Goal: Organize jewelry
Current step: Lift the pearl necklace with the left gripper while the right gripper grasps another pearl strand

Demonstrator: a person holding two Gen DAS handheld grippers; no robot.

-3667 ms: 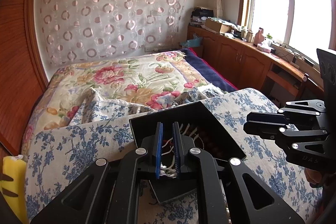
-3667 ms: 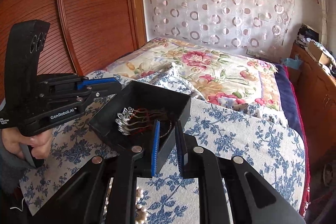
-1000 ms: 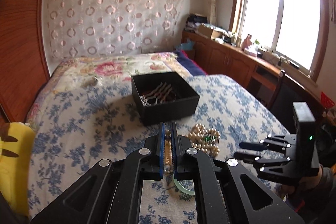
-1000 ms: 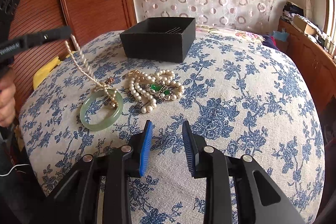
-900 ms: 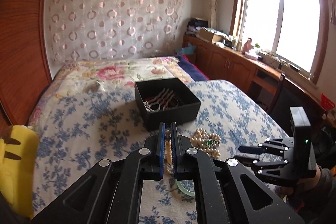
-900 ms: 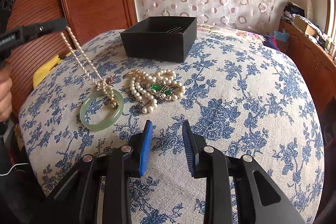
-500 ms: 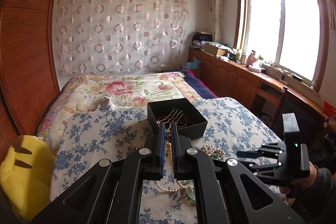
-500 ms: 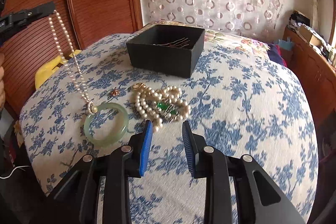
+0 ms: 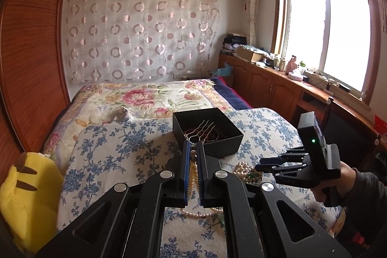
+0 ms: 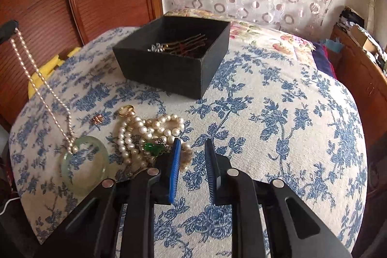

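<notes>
No text, label, brand or number is showing legibly on anything in either view.

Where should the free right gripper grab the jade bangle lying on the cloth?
Probably the bangle's bare near rim, from above, one pad inside the ring. It lies flat, and the pearl strand drapes its far edge. The right gripper is closing, empty.
</notes>
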